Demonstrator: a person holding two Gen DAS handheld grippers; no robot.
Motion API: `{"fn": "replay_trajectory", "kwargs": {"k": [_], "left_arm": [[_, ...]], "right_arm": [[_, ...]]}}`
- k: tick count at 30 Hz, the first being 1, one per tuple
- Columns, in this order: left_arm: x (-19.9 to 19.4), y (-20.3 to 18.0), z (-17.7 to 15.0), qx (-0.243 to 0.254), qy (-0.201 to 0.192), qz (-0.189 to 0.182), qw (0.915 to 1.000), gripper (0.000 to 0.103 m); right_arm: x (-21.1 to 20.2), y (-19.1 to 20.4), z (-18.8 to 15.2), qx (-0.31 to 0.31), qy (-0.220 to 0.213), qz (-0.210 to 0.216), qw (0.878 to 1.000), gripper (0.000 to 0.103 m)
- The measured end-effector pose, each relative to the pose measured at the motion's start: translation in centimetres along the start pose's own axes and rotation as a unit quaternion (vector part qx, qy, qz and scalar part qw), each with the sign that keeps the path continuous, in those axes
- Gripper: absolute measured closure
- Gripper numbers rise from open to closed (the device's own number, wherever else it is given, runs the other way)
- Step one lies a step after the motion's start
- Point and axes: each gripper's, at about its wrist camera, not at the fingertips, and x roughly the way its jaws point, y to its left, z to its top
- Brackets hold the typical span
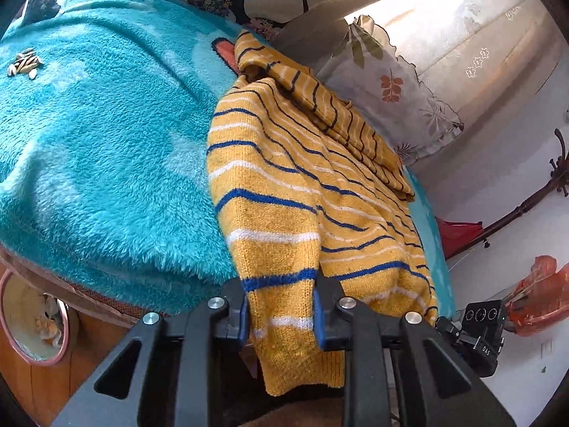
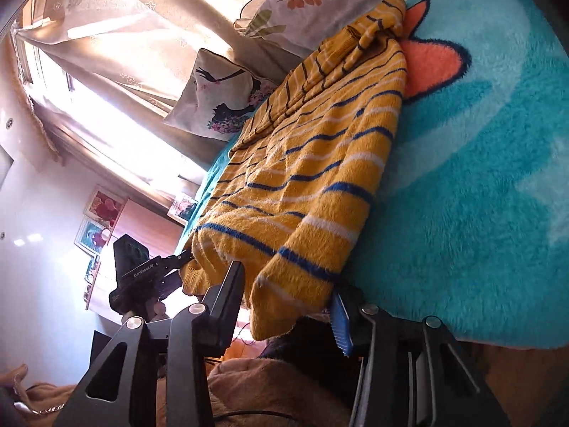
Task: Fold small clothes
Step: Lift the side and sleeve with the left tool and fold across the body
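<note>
**While the hem hangs over the near edge, both grippers are set to lift it**

Since the sweater (image 1: 306, 192) lies lengthwise away from both grippers, its long axis is seen running from the hem at the near edge of the bed up to the collar by the pillows (image 1: 384, 89). It rests on the blanket (image 1: 106, 142), with one sleeve folded across the upper body. The hem droops over the bed's edge, directly ahead of the fingers in both views.

The left gripper (image 1: 281, 315) is held level at the hem, and the left-hand corner of the garment hangs down between its two fingers. The blue pads (image 1: 318, 320) are seen on either side of the knit with a gap kept; the cloth does not look pinched, so the fingers are judged open around it rather than closed on it.

The right gripper (image 2: 288, 306) is placed at the other hem corner, rolled to one side so that the bed appears tilted. Its fingers are spread wide, and the corner hangs between them without being clamped.

Neither gripper is clearly nearer; each is matched to its own corner. The coming move is judged to be a closing on both corners, followed by a carry of the hem along the long axis toward the collar.
</note>
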Motion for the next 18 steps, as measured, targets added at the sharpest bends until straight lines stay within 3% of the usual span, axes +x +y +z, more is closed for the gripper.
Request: {"fn": "replay_trajectory", "kwargs": {"k": [3, 5, 8, 10, 12, 13, 14, 15, 16, 18], "left_arm": [[-0.3, -0.9, -0.8, 0.024, -0.006, -0.004, 0.9997, 0.056], [-0.5, -1.9, -1.5, 0.051, -0.009, 0.004, 0.9986, 0.037], [0.0, -3.1, -2.6, 0.087, -0.009, 0.041, 0.9953, 0.028], [0.7, -2.9, -3.0, 0.087, 0.003, 0.050, 0.9950, 0.028], [1.0, -2.9, -3.0, 0.084, 0.007, 0.052, 0.9950, 0.028], [0.9, -2.9, -3.0, 0.082, 0.007, 0.054, 0.9951, 0.035], [0.8, -2.7, -3.0, 0.077, 0.006, 0.060, 0.9952, 0.054], [0.6, -2.4, -2.9, 0.070, 0.007, 0.067, 0.9953, 0.066], [0.4, -1.9, -2.7, 0.061, 0.010, 0.057, 0.9965, 0.088], [-0.6, -0.8, -2.4, 0.025, 0.014, 0.014, 0.9995, 0.092]], "right_arm": [[0.5, 0.1, -0.2, 0.002, 0.004, -0.003, 1.000, 0.054], [0.8, 0.0, -0.4, 0.005, 0.010, -0.007, 1.000, 0.054], [1.0, -0.2, -0.7, 0.007, 0.012, -0.016, 1.000, 0.051], [1.2, -0.4, -0.7, 0.012, 0.010, -0.025, 1.000, 0.041], [1.6, -0.4, -0.5, 0.011, 0.012, -0.030, 0.999, 0.041], [1.7, -0.4, -0.5, 0.007, 0.011, -0.033, 0.999, 0.041], [1.8, -0.1, -0.4, 0.000, 0.011, -0.035, 0.999, 0.041], [1.9, 0.1, -0.5, -0.007, 0.013, -0.036, 0.999, 0.049], [1.8, 0.2, -0.8, -0.011, 0.016, -0.034, 0.999, 0.070], [1.8, 0.3, -0.7, -0.013, 0.024, -0.029, 0.999, 0.092]]}}
